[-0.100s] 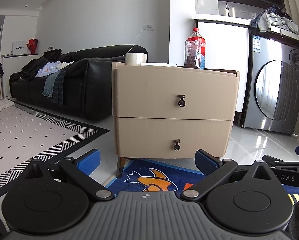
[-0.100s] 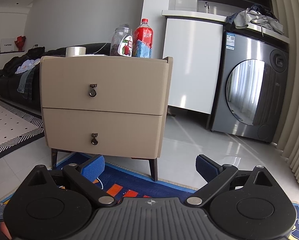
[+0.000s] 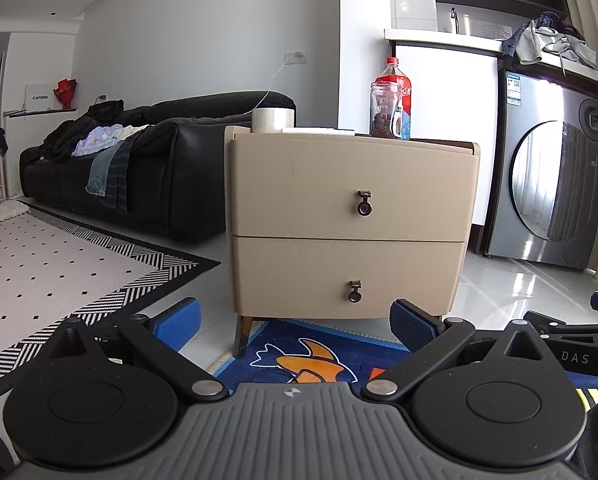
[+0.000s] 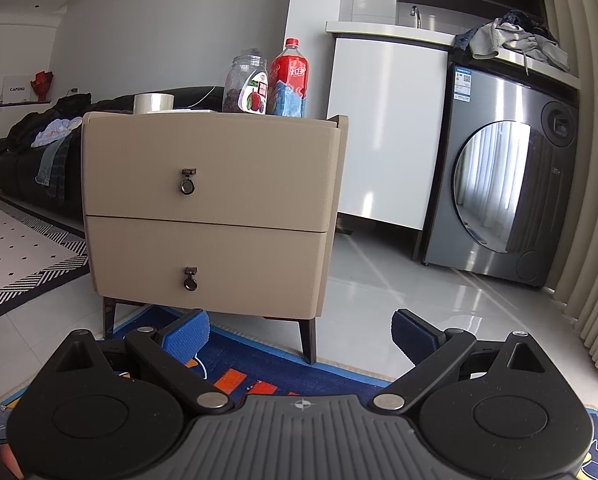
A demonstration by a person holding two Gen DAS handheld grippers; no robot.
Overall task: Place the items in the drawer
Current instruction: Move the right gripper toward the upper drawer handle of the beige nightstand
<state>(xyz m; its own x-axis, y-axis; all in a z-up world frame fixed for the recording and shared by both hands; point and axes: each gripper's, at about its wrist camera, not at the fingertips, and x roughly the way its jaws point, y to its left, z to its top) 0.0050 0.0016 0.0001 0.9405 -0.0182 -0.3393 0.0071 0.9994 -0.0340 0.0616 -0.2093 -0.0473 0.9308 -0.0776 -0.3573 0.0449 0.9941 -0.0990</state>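
Before the shut nightstand [image 3: 349,224], both hand-held grippers stay open, unmoved.

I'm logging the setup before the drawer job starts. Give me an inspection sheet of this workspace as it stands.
Surface: top of the beige nightstand, standing on a blue patterned mat.
Job's things: upper drawer and lower drawer both closed; tape roll, clear jar, red bottle and a flat white item sit on top.
Clutter: clothes on the black sofa and above the washing machine.
Grippers: left gripper and right gripper open, empty, short of the nightstand.
Cables: white cable from the wall outlet down behind the tape roll.
Surroundings: patterned rug, glossy tile floor.
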